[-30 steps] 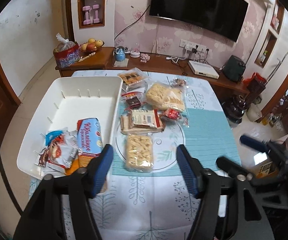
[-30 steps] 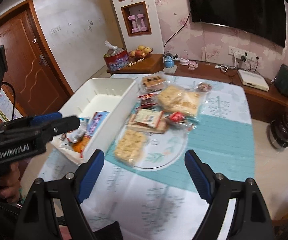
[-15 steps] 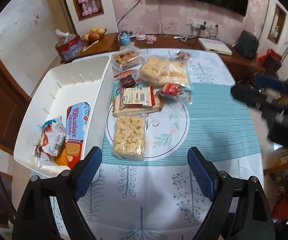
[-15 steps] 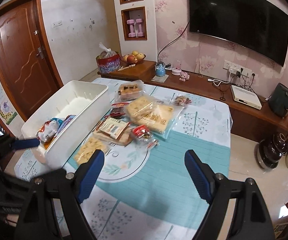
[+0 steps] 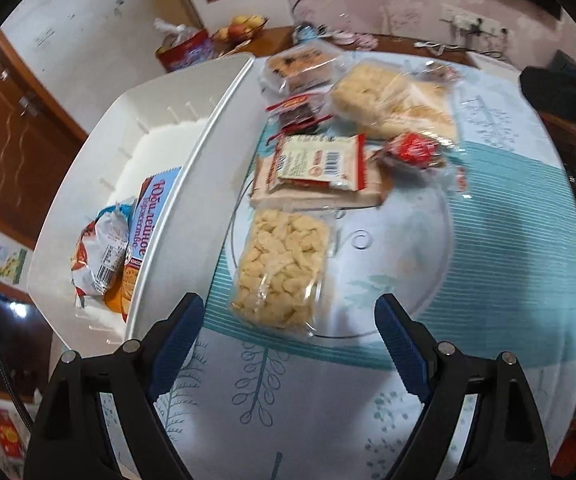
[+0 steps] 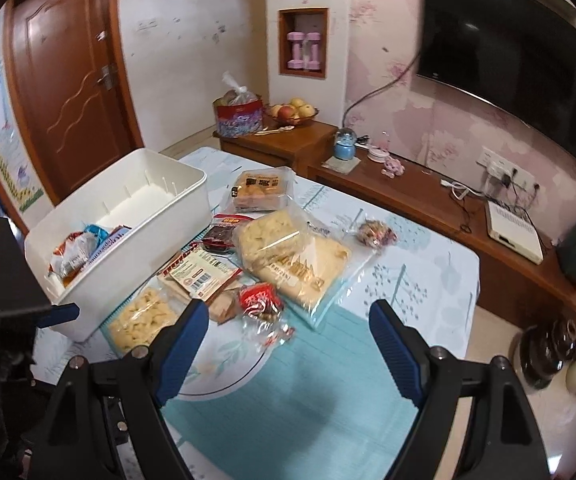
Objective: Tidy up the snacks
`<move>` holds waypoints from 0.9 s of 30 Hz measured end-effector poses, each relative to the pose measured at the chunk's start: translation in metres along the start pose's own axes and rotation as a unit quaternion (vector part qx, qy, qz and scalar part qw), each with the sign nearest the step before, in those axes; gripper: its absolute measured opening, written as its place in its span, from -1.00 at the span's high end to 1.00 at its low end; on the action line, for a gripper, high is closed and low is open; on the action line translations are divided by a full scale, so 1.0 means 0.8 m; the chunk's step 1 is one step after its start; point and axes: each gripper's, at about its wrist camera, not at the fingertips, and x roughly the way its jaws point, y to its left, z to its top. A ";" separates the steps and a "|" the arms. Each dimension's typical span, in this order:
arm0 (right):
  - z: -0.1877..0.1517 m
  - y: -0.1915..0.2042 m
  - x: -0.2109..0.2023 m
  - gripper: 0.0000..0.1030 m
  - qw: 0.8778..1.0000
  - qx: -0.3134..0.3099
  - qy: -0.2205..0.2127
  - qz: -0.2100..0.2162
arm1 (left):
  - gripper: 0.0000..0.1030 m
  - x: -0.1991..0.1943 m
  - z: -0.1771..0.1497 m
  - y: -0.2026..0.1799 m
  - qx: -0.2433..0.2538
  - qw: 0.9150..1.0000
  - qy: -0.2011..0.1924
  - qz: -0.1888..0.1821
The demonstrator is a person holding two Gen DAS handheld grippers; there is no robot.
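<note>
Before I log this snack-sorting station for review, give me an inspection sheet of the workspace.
Surface: table under a teal and white leaf-print cloth.
Job's things: white bin holds two packets; cracker pack, barcode packet, large clear bag and red-wrapped snack lie beside it.
Clutter: nothing seen.
Grippers: left gripper and right gripper open, empty.
Cables: wires by the wall sockets.
Surroundings: door, television, fruit bowl.

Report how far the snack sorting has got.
Done: two packets, a blue biscuit pack and a white wrapper, lie in the white bin. In hand: nothing; left tongs and right tongs are open, empty. Left: cracker pack and other snacks on the table.
</note>
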 end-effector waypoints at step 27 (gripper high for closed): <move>-0.026 0.014 0.155 -0.19 0.989 -0.003 0.130 0.072 | -0.68 0.092 0.025 0.000 -0.033 0.996 0.083 0.023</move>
